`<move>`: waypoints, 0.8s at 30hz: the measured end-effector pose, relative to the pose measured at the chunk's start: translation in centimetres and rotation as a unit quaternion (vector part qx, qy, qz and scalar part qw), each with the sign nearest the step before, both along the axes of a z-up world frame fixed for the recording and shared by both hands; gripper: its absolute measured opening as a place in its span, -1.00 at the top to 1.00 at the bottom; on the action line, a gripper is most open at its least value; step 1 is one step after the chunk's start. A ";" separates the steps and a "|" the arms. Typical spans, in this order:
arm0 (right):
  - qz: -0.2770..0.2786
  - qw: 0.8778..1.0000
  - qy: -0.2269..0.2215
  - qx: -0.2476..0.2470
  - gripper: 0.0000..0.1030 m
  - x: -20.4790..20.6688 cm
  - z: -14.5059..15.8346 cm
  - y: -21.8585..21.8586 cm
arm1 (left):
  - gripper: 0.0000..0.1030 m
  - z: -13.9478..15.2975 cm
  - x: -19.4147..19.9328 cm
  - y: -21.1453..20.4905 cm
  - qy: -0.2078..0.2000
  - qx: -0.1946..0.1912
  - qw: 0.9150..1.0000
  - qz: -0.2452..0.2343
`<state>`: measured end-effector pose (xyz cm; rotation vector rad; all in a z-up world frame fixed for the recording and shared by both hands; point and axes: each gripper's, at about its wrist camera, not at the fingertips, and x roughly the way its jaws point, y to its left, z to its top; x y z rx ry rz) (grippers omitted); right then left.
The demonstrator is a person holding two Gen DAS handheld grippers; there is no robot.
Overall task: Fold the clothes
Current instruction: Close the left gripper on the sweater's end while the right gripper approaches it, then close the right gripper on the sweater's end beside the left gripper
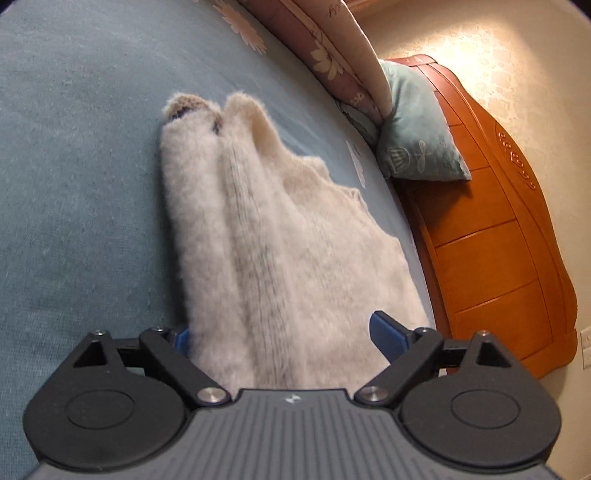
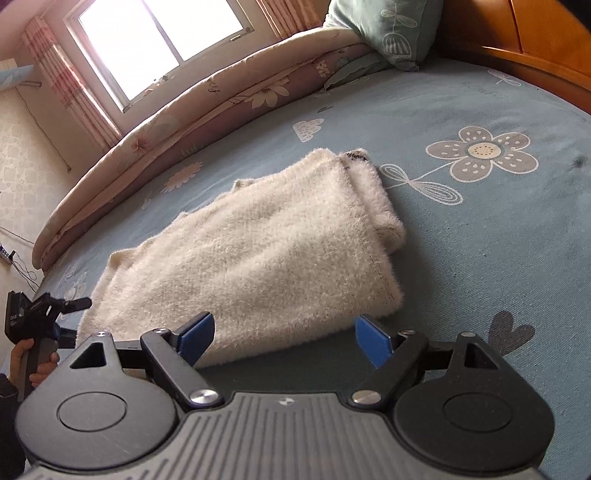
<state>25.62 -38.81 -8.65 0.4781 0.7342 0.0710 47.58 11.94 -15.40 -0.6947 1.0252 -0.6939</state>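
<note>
Both tools wide, nothing gripped. Left tool point(image 1: 280, 336) straddles near edge of fuzzy cream sweater point(image 1: 266, 221); right tool point(image 2: 284, 336) at its near corner. Sweater lies folded on blue bed point(image 2: 480, 240); pillow point(image 2: 388, 29), headboard point(image 1: 498, 221) behind.

Left gripper point(image 1: 284, 338) left pad mostly hidden behind the sweater point(image 1: 266, 236), headboard point(image 1: 491, 229) cut off at frame edge, person's hand point(image 2: 35, 363) partly cropped.
</note>
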 end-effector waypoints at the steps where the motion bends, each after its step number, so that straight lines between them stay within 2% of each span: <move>1: -0.004 1.000 0.001 0.002 -0.69 0.0 -0.1 -0.3 | -0.77 0.1 -0.4 0.0 -0.004 0.002 1.000 0.000; 6: -0.020 1.000 0.000 0.017 -0.69 0.0 -0.4 -1.5 | -0.77 0.3 3.4 -1.3 0.015 -0.006 1.000 0.020; 9: -0.021 1.000 -0.004 0.016 -0.69 0.6 -0.3 -2.6 | -0.82 0.4 5.0 -2.6 0.014 0.008 1.000 0.010; 11: -0.017 1.000 -0.007 0.012 -0.69 1.8 -0.1 -3.6 | -0.78 0.7 4.2 -3.1 -0.002 0.033 0.999 -0.006; 12: -0.013 1.000 -0.009 0.007 -0.69 2.6 0.0 -4.3 | -0.72 0.8 3.8 -3.3 -0.009 0.045 0.999 -0.014; 13: -0.011 1.000 -0.014 0.003 -0.69 3.6 0.1 -5.1 | -0.50 0.9 3.5 -3.3 -0.012 0.062 0.998 -0.012; 14: -0.011 1.000 -0.019 0.008 -0.69 4.7 0.1 -6.2 | -0.20 1.0 3.2 -3.3 -0.014 0.079 0.997 -0.009; 16: -0.012 0.999 -0.028 0.019 -0.71 7.1 0.0 -8.3 | 0.15 1.0 3.3 -3.1 -0.001 0.099 0.995 0.007; 18: -0.008 0.998 -0.020 0.064 -0.73 9.7 -0.8 -10.9 | 0.16 1.0 3.3 -2.9 0.008 0.111 0.994 0.012; 20: 0.007 0.994 0.005 0.111 -0.75 12.2 -2.3 -12.8 | 0.16 1.3 3.3 -3.6 -0.001 0.133 0.991 0.004; 24: 0.021 0.988 0.057 0.140 -0.78 16.1 -5.7 -14.6 | 0.15 1.1 3.1 -3.4 -0.004 0.136 0.991 0.005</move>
